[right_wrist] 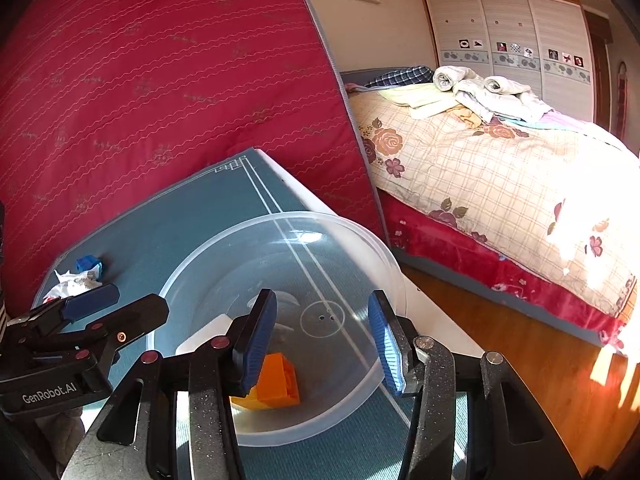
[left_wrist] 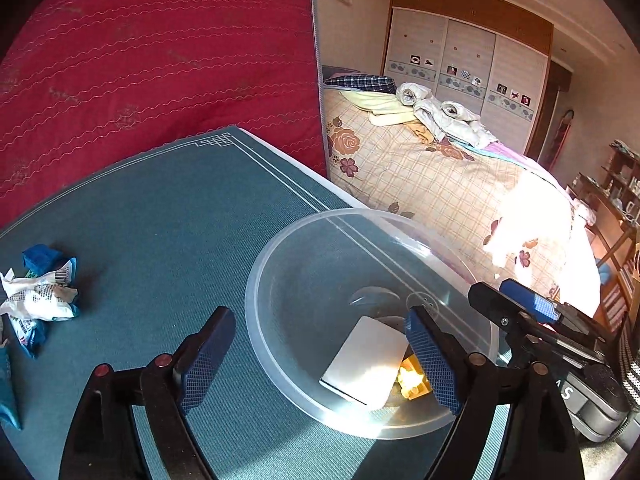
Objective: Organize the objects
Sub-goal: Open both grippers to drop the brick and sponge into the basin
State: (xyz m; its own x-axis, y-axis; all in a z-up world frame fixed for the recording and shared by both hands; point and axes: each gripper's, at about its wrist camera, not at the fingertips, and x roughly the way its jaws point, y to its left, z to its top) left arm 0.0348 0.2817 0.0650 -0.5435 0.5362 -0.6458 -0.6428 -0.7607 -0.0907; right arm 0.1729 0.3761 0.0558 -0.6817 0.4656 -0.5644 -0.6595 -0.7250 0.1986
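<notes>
here, both jaws wide, empty, orange block (right_wrist: 276, 384) clear rightward, white box (left_wrist: 366, 364) clear leftward

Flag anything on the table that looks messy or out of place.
The crumpled wrappers lie loose at the mat's left edge, outside the clear bowl, which already holds the white block and orange brick.
</notes>
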